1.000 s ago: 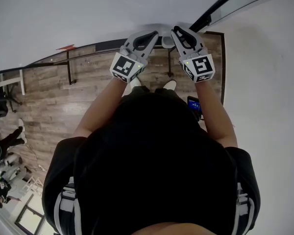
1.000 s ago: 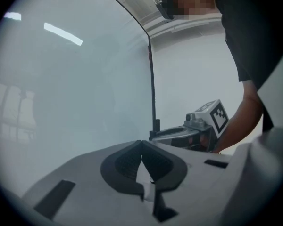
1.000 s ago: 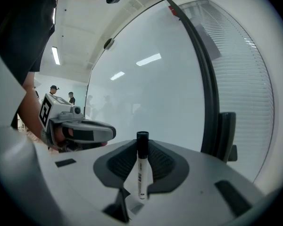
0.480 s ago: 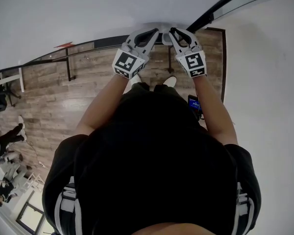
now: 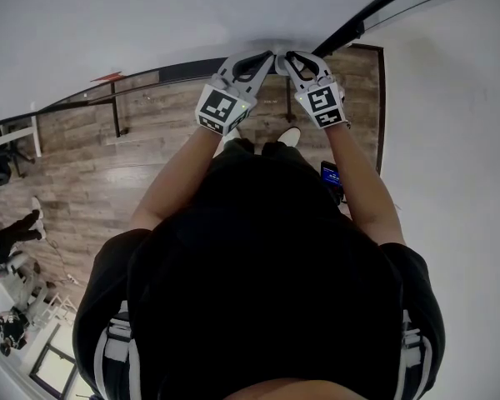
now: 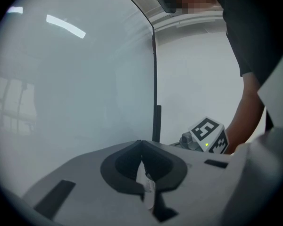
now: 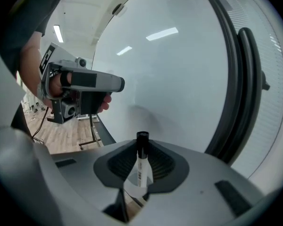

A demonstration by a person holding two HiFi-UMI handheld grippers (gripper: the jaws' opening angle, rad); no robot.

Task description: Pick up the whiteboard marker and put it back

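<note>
Your right gripper point(image 7: 140, 147) clamps the whiteboard marker point(image 7: 141, 167) close to the whiteboard point(image 7: 179, 79); your left gripper's point(image 6: 141, 146) 2 jaws sit closed.

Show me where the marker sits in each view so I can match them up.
Head view: too small to tell, at the right tool tips.
Left gripper view: not in it.
Right gripper view: low centre, marker upright, cap up, gripped by the right tool.
Shared landmark: the black frame of the whiteboard, top right, centre and right in turn.
</note>
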